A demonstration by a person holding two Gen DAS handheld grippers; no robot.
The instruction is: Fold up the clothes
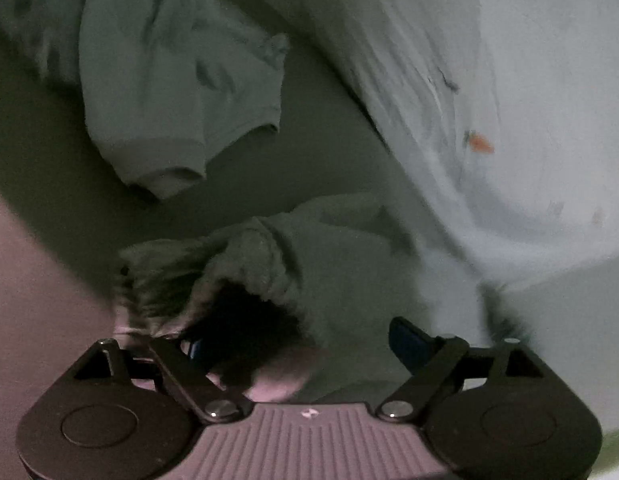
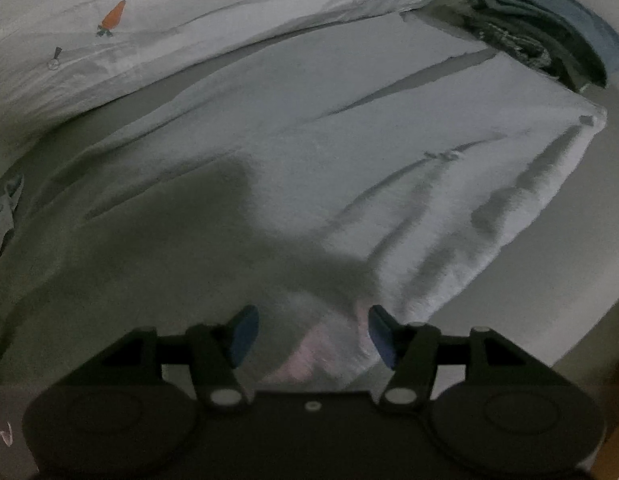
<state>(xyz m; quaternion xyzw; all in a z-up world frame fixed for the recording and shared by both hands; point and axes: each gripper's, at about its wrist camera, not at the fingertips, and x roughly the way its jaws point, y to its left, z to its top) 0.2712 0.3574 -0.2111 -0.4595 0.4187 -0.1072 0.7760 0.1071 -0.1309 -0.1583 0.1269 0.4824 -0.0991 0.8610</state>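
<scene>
A pale grey garment lies spread on the bed. In the left wrist view one sleeve (image 1: 177,92) lies at the upper left, and a bunched cuff or hem (image 1: 249,264) sits right in front of my left gripper (image 1: 301,344). Its jaws stand wide apart around that bunched cloth, the left finger partly hidden by it. In the right wrist view the garment's flat body (image 2: 309,184) fills the middle. My right gripper (image 2: 309,336) is open over the garment's near corner, with cloth between the blue pads (image 2: 243,336) but not pinched.
A white sheet or pillow with a small carrot print (image 2: 114,14) lies along the far side; it also shows in the left wrist view (image 1: 480,143). A stack of folded dark and blue clothes (image 2: 545,36) sits at the far right. The bed edge falls away at right.
</scene>
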